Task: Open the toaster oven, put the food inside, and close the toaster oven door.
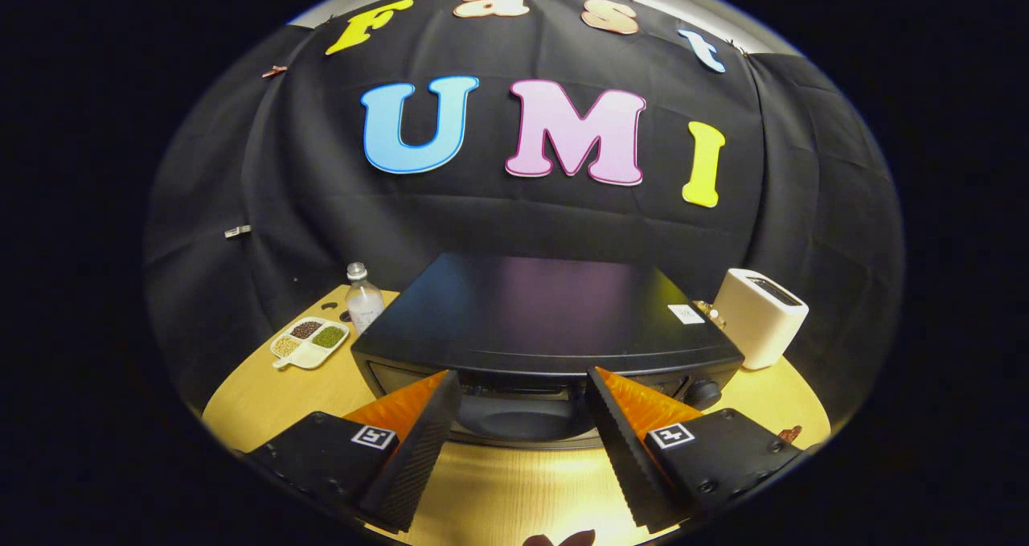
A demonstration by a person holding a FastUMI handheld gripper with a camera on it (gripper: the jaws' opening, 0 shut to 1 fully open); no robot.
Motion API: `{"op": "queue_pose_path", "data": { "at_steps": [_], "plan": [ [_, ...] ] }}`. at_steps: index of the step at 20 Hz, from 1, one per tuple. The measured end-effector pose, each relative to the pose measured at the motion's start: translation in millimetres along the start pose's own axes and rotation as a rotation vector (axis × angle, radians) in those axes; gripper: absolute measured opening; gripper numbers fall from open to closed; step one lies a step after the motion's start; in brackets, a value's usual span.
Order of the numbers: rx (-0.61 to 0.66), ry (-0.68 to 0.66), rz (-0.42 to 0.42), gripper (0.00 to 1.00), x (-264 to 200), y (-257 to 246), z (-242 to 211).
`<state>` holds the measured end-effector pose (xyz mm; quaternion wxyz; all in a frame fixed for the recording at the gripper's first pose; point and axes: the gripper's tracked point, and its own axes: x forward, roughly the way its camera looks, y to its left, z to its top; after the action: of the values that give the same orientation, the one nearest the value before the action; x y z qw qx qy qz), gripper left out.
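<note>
Toaster oven (547,321) — black, glossy-topped, door shut — beyond the spread claw (522,417).

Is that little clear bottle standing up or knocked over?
Upright: the bottle stands cap-up on the table, between the snack tray and the toaster oven.

Rides on the gripper (522,393), looking forward along the two spread fingers (418,433) and slightly down. Sits close to the oven (547,321) — just above its top, facing its front edge head-on, the door glimpsed between the fingers. Takes in the table (498,490) below and beyond, with a bottle (364,298) and snack tray (310,342) off to the left, a white toaster (760,317) to the right — booth wall behind everything.
</note>
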<state>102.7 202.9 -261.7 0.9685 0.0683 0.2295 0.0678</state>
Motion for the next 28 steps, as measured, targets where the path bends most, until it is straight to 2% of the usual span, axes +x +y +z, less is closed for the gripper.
{"op": "queue_pose_path", "data": {
  "at_steps": [3, 8, 13, 20, 28],
  "plan": [
    [0.059, 0.010, -0.021, 0.98, 6.7, -2.7, -0.7],
    [0.046, 0.021, -0.022, 0.98, 9.9, -8.3, -3.8],
    [0.042, 0.039, -0.029, 0.99, -7.5, -7.7, -15.3],
    [0.081, 0.042, -0.034, 0.98, -41.5, -6.2, -46.5],
    [0.078, 0.138, -0.026, 0.98, -66.3, -4.5, -95.2]
  ]
}}
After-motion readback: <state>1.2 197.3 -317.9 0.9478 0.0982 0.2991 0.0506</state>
